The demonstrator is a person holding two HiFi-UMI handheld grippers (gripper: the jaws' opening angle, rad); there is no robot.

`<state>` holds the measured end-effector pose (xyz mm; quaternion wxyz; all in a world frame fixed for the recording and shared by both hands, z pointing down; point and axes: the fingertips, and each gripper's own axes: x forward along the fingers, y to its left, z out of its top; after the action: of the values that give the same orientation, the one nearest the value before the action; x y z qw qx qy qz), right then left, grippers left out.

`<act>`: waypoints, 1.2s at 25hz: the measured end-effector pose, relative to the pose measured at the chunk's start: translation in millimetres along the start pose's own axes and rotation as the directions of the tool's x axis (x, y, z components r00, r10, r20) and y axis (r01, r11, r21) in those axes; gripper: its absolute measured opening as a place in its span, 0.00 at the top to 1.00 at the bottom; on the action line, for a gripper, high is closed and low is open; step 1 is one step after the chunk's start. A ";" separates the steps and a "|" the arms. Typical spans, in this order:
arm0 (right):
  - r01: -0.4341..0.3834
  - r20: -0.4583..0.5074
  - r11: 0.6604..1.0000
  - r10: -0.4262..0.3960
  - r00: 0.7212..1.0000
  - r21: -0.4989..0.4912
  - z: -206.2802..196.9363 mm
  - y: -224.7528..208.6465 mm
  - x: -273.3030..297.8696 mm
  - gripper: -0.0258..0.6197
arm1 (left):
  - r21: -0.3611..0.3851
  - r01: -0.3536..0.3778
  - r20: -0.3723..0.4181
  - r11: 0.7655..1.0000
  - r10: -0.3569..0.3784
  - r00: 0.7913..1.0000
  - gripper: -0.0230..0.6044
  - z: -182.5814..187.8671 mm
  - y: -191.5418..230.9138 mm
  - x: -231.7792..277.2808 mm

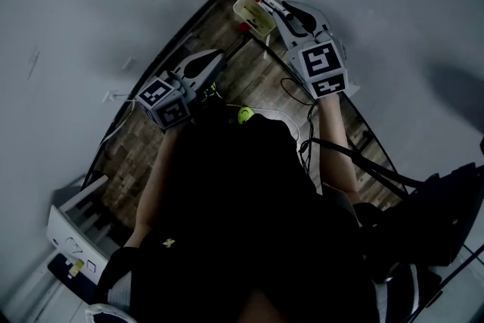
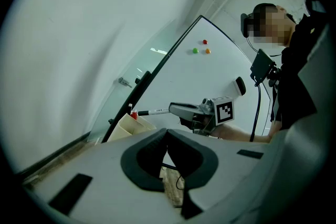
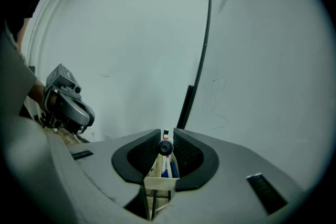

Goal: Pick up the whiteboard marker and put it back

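Right gripper view: my right gripper [image 3: 167, 135] clamps the marker [image 3: 166, 148] end-on, lower centre, just above the bin [image 3: 157, 183] holding blue pens [image 3: 170, 169]. Whiteboard [image 3: 262, 71] fills the right. Left gripper view: my left gripper [image 2: 167, 132] closed, empty, bottom centre.

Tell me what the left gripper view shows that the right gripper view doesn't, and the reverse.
Only the left gripper view: the whiteboard marker at full length, sticking out of the right gripper toward the beige holder, and the person. Only the right gripper view: that marker end-on, clamped between its own jaws, blue pens standing in the holder below, and the left gripper off to the left. Both: the holder, the whiteboard and its three magnets.
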<state>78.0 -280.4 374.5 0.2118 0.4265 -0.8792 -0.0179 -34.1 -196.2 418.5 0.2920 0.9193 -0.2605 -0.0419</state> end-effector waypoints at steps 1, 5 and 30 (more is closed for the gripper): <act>0.004 -0.005 1.000 -0.004 1.000 0.004 -1.6 -0.9 1.8 0.83 | -0.002 -0.002 -0.004 1.000 0.002 1.000 0.97 0.0 1.1 -0.6; 0.015 -0.015 1.000 -0.015 1.000 0.020 -7.2 -3.1 8.0 0.83 | -0.013 -0.007 -0.011 1.000 0.007 1.000 0.97 0.5 4.9 -2.8; 0.044 -0.086 0.995 -0.037 0.996 0.085 -58.9 -6.2 36.0 0.82 | -0.015 -0.025 -0.044 1.000 0.024 0.999 0.97 2.9 10.5 -11.7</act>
<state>85.8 -302.8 439.6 0.2293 0.4535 -0.8605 0.0341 -49.7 -199.0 421.1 0.3053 0.9145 -0.2648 -0.0202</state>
